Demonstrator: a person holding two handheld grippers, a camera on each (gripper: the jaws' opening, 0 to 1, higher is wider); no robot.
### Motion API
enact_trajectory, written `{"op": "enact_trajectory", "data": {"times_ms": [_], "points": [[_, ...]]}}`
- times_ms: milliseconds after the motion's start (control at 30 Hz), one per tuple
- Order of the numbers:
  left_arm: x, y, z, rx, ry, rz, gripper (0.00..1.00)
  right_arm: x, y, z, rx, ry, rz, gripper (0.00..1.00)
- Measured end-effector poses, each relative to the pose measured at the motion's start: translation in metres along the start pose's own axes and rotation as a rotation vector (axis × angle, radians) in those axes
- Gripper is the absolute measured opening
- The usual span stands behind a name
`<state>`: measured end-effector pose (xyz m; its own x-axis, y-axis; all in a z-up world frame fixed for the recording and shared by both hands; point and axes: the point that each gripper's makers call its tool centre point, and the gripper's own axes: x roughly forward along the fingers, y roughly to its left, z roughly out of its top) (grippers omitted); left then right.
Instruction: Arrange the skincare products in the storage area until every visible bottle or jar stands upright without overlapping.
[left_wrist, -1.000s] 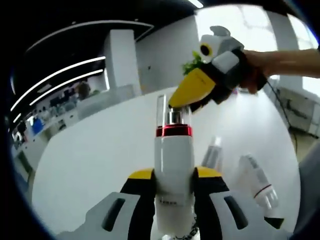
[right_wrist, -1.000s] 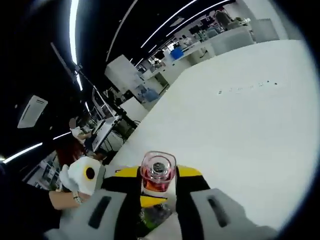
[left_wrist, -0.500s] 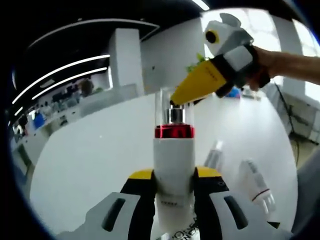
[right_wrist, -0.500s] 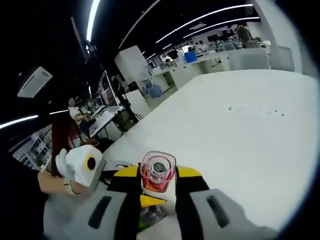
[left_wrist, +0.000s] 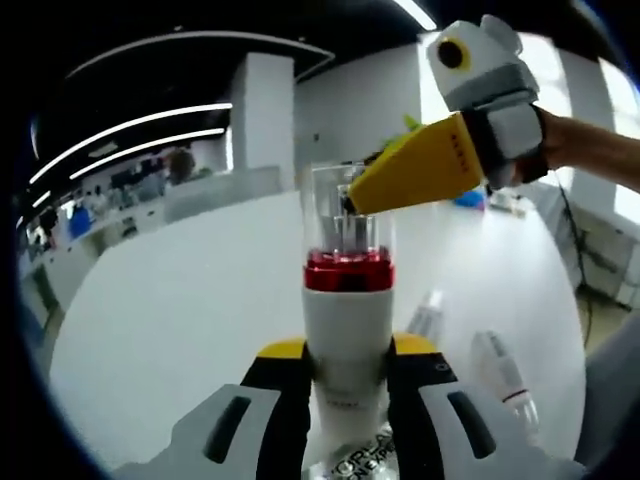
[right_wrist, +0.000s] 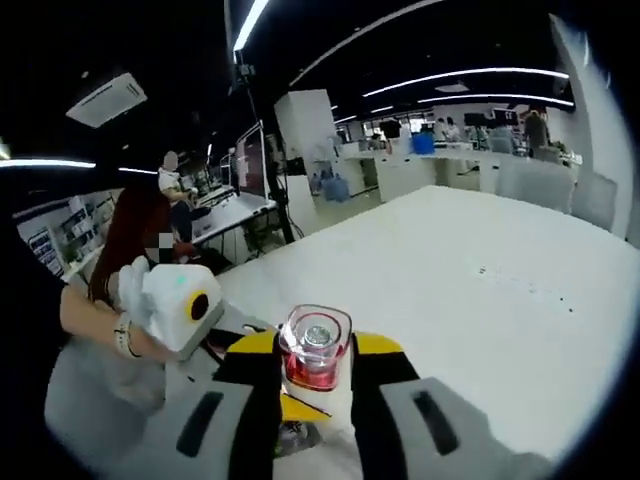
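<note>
Two grippers are engaged on one white pump bottle (left_wrist: 346, 340), which stands upright between the jaws of the left gripper (left_wrist: 346, 385) with both yellow-tipped jaws pressed against its body, so that gripper is clenched on it. Above the jaws the bottle carries a red collar (left_wrist: 347, 273) and a clear cap (left_wrist: 348, 210). The right gripper (left_wrist: 425, 178) comes in from the upper right, its yellow jaws meeting the top of the clear cap; a hand (left_wrist: 560, 140) holds it. In the right gripper view, the clear cap (right_wrist: 316, 343) sits between that gripper's (right_wrist: 316, 368) own jaws, seen from above, with jaws close against both sides; it appears clamped on the cap, though the contact itself is partly hidden. Beyond and to the right of the left gripper's jaws, two further white bottles (left_wrist: 500, 368) (left_wrist: 428, 316) lie tilted on the white table (left_wrist: 170, 300), just beside one another and well apart from the held bottle.
</note>
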<state>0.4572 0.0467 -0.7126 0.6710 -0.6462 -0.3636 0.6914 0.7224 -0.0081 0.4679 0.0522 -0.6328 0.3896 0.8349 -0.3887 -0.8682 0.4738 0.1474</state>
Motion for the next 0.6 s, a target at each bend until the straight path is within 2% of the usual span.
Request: {"op": "enact_trajectory", "data": {"times_ms": [67, 167, 267, 333, 400, 500, 600], "points": [[0.000, -0.001, 0.000, -0.004, -0.002, 0.000, 0.24, 0.001, 0.002, 0.001, -0.044, 0.011, 0.005, 0.25], [0.001, -0.003, -0.002, -0.018, 0.002, 0.004, 0.25, 0.004, 0.012, 0.002, -0.178, 0.051, 0.027, 0.25], [0.003, -0.004, -0.002, -0.038, 0.001, 0.016, 0.25, 0.007, 0.016, 0.002, -0.240, 0.071, 0.046, 0.25], [0.003, -0.004, -0.001, -0.045, 0.002, 0.024, 0.25, 0.005, 0.015, 0.002, -0.227, 0.070, 0.050, 0.25], [0.003, -0.004, -0.002, -0.042, 0.006, 0.026, 0.25, 0.004, 0.017, 0.001, -0.257, 0.060, 0.076, 0.25], [0.003, -0.006, -0.002, -0.018, 0.014, 0.003, 0.26, 0.003, 0.014, 0.001, -0.256, 0.071, 0.098, 0.25], [0.001, -0.007, -0.004, 0.102, 0.052, -0.051, 0.26, 0.000, 0.017, -0.002, -0.275, 0.081, 0.120, 0.24]]}}
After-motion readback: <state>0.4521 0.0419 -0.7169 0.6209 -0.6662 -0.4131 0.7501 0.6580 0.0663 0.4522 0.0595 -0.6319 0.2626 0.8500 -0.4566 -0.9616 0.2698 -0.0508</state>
